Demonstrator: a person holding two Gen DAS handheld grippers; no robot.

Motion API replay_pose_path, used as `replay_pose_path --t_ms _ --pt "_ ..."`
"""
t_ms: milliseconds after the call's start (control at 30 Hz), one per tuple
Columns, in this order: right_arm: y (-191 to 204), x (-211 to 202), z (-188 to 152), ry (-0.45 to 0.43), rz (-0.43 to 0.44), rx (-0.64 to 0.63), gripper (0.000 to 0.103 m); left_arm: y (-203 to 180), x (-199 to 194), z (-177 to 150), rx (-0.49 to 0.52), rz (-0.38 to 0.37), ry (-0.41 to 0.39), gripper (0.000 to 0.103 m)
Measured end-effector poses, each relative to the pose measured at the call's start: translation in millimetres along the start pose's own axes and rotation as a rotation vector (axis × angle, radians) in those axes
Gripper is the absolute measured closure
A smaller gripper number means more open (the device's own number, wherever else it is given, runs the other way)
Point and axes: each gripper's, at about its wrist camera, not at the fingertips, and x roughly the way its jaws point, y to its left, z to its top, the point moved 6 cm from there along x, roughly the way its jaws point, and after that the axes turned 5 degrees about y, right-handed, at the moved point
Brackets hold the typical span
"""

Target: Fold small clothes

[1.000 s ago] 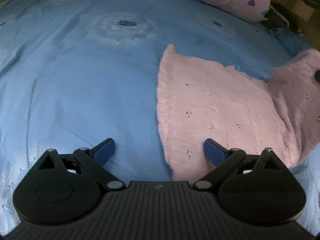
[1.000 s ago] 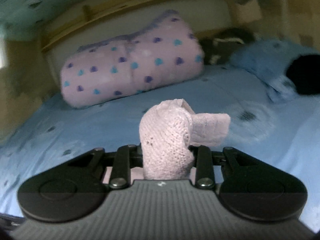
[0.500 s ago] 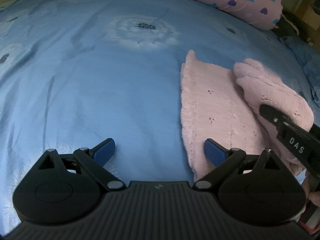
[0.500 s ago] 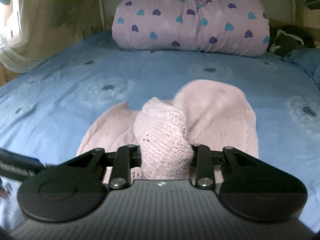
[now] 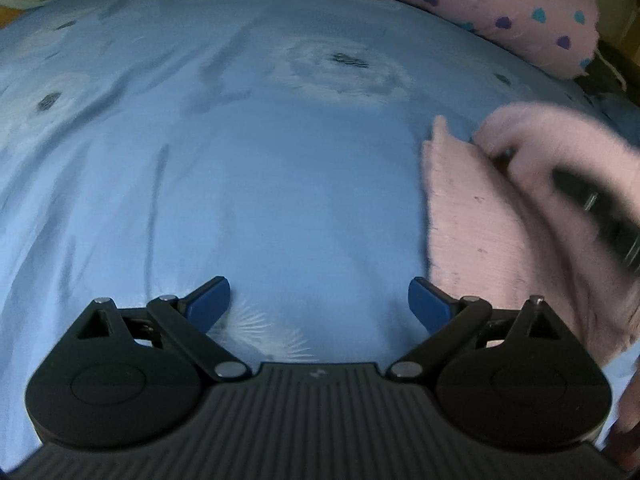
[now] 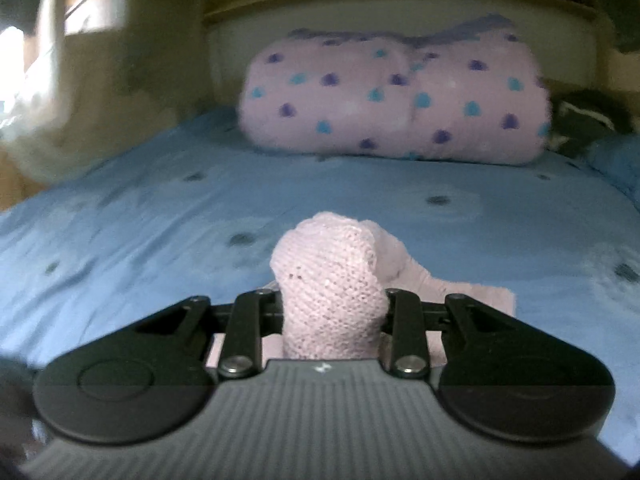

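A small pink knitted garment (image 5: 476, 236) lies on the blue bedsheet (image 5: 240, 168) at the right of the left wrist view. Its right half is lifted and carried over the flat half, blurred. My right gripper (image 6: 332, 304) is shut on a bunched fold of that pink knit (image 6: 328, 280), which fills the gap between its fingers. The right gripper's dark body (image 5: 600, 204) shows blurred in the left wrist view, wrapped in the fabric. My left gripper (image 5: 319, 300) hovers open over bare sheet, its right blue pad (image 5: 426, 302) just beside the garment's near edge.
A pink rolled blanket with blue and purple hearts (image 6: 392, 100) lies at the head of the bed against the headboard. A dark item and a blue pillow (image 6: 616, 156) sit at the far right. Bright window light falls at the left.
The right gripper carried the pinched knit leftward over the flat half of the garment. The left gripper drifted left, so the garment sits further right in its view.
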Motion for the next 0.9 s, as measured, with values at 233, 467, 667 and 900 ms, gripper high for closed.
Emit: replay_pose_path --t_ms 233,467,667,900 --pt "15 14 -37 0.056 0.088 0.019 0.069 5 5 1 -0.004 0.026 0.004 0.005" --pt "9 -16 -35 0.076 0.255 0.171 0.048 3 -3 3 -0.024 0.021 -0.026 0.005" --pt "-7 -59 -35 0.043 0.293 0.206 0.048 -14 -31 12 -0.021 -0.054 -0.071 0.005" --pt "-62 -77 -43 0.08 0.267 0.287 0.048 -57 -68 21 0.103 -0.065 -0.125 0.005"
